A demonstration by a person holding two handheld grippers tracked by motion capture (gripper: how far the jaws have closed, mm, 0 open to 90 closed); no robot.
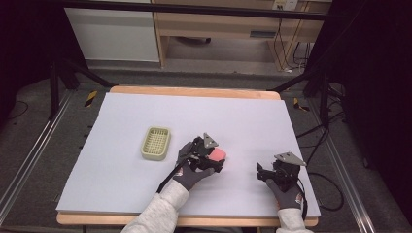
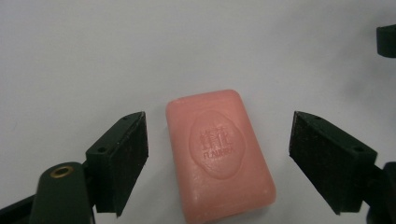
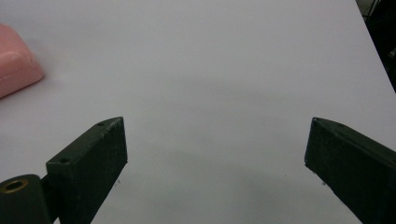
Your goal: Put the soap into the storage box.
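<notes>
A pink bar of soap with an embossed stamp lies flat on the white table sheet. My left gripper is open, its two black jaws standing on either side of the bar with a gap on each side, not touching it. From the high view the soap peeks out just right of the left gripper. My right gripper is open over bare sheet, nothing between its jaws, with the soap's corner at the far left edge. In the high view the right gripper rests near the table's front right.
A pale green slotted soap dish sits on the sheet left of the left hand. The white sheet covers a wooden table whose edges show at front and back. Dark stands and cables surround the table.
</notes>
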